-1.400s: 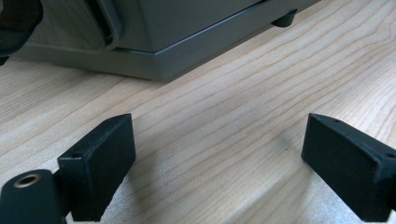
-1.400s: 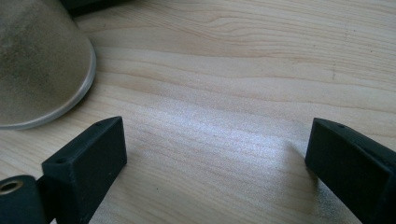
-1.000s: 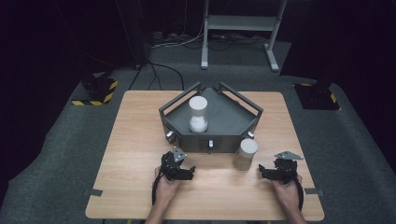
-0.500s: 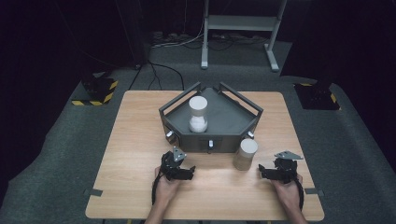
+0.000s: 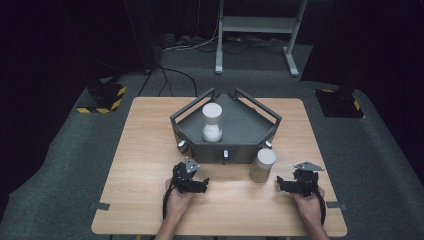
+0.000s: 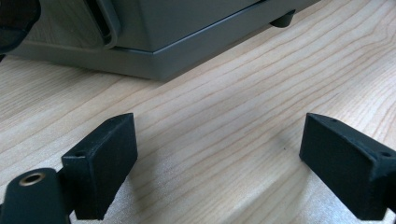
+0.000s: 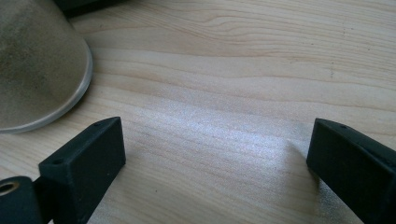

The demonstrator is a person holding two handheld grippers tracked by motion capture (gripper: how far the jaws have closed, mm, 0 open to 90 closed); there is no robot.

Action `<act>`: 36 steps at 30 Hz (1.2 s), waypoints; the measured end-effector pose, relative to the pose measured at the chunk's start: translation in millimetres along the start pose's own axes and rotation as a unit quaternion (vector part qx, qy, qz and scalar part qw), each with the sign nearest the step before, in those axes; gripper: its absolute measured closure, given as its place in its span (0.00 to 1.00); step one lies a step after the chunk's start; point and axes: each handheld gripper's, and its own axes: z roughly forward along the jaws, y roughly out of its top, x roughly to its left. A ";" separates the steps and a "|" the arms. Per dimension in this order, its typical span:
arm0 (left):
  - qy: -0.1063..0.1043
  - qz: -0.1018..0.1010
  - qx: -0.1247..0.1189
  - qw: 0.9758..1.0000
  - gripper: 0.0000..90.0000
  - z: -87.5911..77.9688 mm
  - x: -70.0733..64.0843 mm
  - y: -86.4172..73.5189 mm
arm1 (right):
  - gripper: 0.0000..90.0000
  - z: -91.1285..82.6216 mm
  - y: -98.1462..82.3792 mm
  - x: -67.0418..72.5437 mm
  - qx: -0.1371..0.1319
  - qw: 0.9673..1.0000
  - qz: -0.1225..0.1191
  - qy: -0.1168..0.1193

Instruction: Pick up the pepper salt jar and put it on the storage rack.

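Nothing had moved since the earlier frames: both hands rested at the near edge of the desk (image 5: 150,150).

From the high view, the left claw (image 5: 202,184) lay just before the grey tray (image 5: 250,131), which carried a white hourglass-shaped jar (image 5: 212,122); the right claw (image 5: 281,183) lay near a beige cylinder (image 5: 262,165) that stood upright on the desk beside the tray's front right corner. From the left gripper view, the left claw (image 6: 215,158) stood wide open with bare wood between its jaws, and the tray's base (image 6: 187,51) was just ahead. From the right gripper view, the right claw (image 7: 215,163) was also wide open and held nothing; the beige cylinder (image 7: 37,70) stood close at its left, apart from the jaws.
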 end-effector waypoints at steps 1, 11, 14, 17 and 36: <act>0.000 -0.001 -0.001 1.000 0.13 0.1 -0.1 -0.2 | 0.04 0.0 0.0 0.0 0.000 1.000 0.000 0.000; 0.000 0.000 0.000 1.000 0.13 0.0 0.0 0.0 | 0.04 -0.3 -0.5 1.3 -0.001 1.000 0.002 -0.002; 0.000 -0.002 -0.001 1.000 0.13 0.1 -0.1 -0.2 | 0.05 -0.5 -0.6 1.8 -0.001 1.000 0.003 -0.003; 0.000 0.000 0.000 1.000 0.13 0.0 0.0 0.0 | 0.05 -0.7 -1.0 2.0 -0.002 1.000 0.002 -0.003; -0.001 0.000 -0.001 1.000 0.13 0.4 0.3 0.0 | 0.06 -6.7 -9.6 4.4 -0.016 1.000 -0.011 0.017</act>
